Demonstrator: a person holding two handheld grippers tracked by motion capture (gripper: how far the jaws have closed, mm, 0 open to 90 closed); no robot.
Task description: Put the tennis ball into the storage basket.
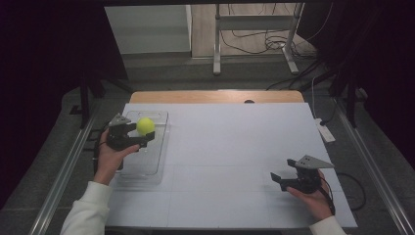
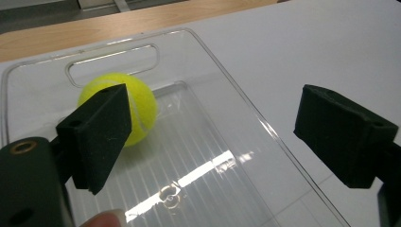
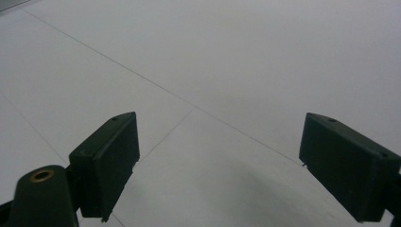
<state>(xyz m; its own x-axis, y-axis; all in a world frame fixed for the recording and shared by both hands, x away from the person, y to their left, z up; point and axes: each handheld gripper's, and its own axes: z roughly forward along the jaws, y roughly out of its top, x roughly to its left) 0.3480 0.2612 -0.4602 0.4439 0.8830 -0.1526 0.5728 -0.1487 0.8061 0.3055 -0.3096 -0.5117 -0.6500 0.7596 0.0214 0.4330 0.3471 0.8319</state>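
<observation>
A yellow-green tennis ball (image 1: 145,126) lies in the far end of a clear plastic tray (image 1: 157,156) on the left of the white table. In the left gripper view the ball (image 2: 142,101) rests on the tray's ribbed floor near its handle slot, partly behind the left jaw. My left gripper (image 1: 145,138) hangs open over the tray (image 2: 265,127), just short of the ball, with nothing between its jaws (image 2: 213,142). My right gripper (image 1: 279,178) is open low over the bare table at the front right, empty (image 3: 220,165).
The white table surface (image 1: 235,147) has a wooden strip (image 1: 215,96) along its far edge. A white remote-like object (image 1: 324,129) lies at the right edge. Metal stand legs (image 1: 254,44) and cables are on the floor beyond.
</observation>
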